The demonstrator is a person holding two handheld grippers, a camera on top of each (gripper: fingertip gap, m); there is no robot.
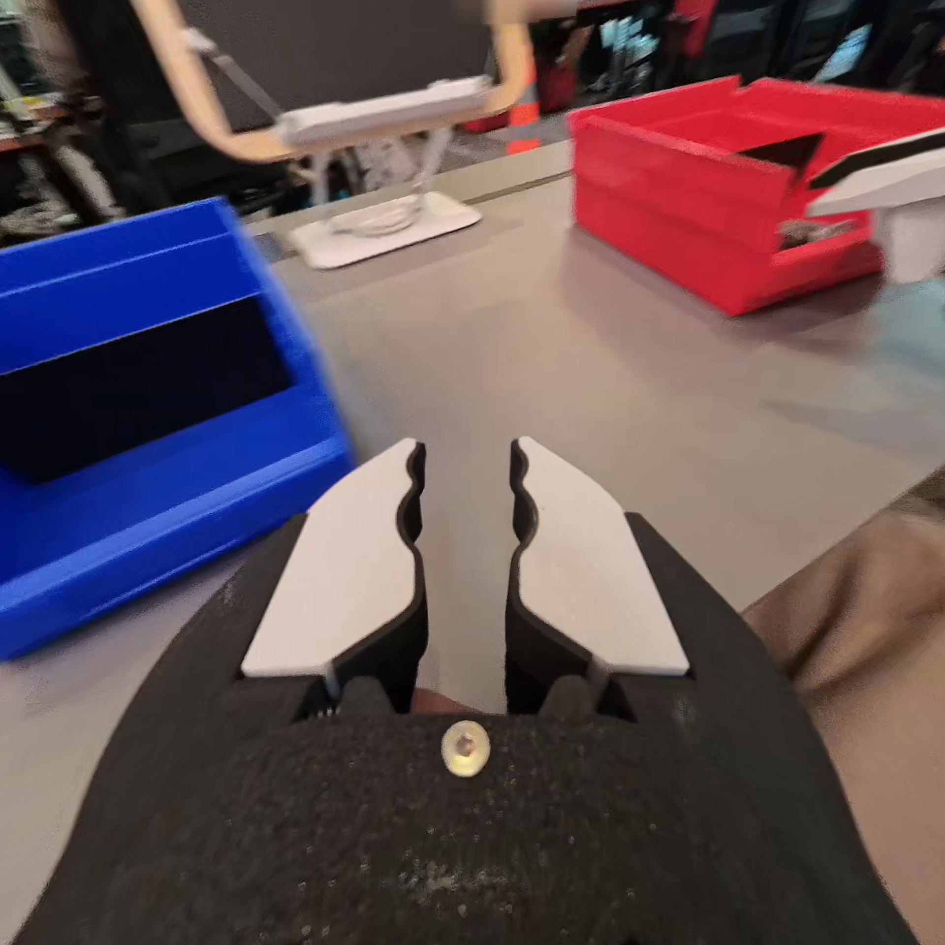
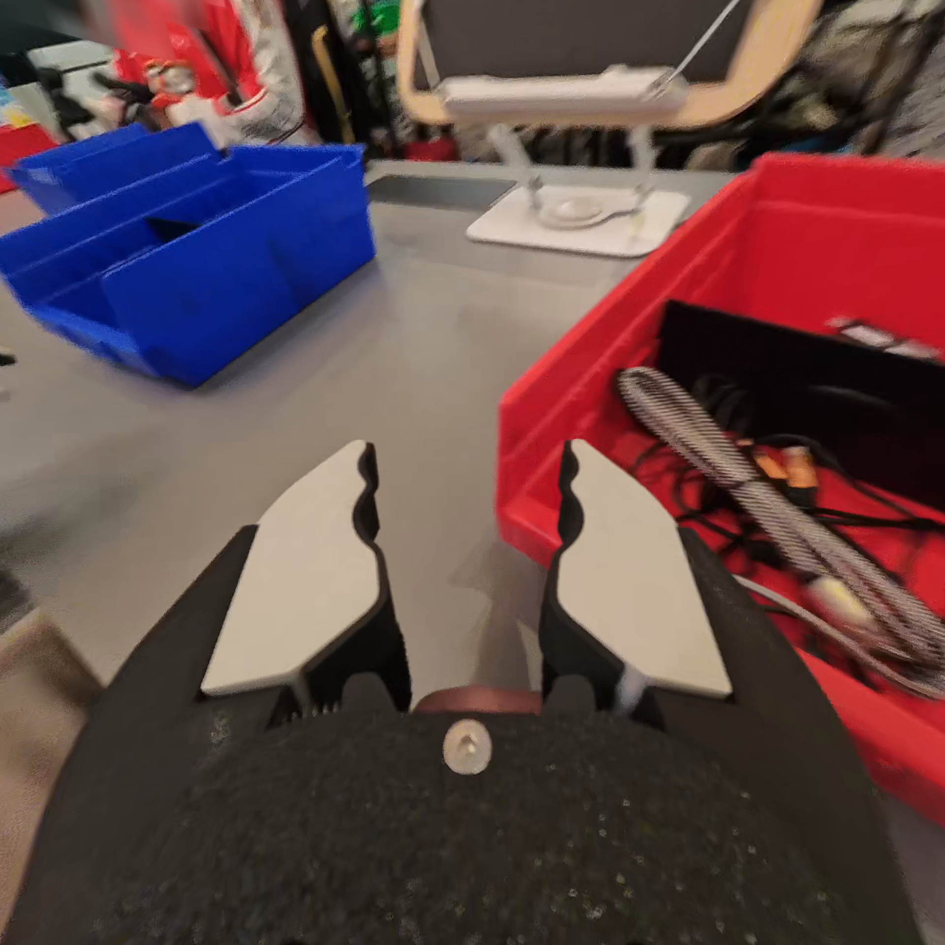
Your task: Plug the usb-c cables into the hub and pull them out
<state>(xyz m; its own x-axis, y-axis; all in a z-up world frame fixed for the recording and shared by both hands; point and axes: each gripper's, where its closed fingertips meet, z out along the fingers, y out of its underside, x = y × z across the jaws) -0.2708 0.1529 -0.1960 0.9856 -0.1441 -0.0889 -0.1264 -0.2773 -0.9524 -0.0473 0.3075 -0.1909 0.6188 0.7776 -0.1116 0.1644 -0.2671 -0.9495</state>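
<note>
With nothing plugged yet, both the left gripper and right gripper are hovering empty, jaws parted, while the cables are lying in the red bin; no hub is showing clearly.

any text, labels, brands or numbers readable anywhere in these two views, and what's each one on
None can be read.
A pale mark on the black divider in the red bin may be a label, but it is too blurred to read.
The blue bin, the white stand, the left gripper and the right gripper show no writing.
</note>
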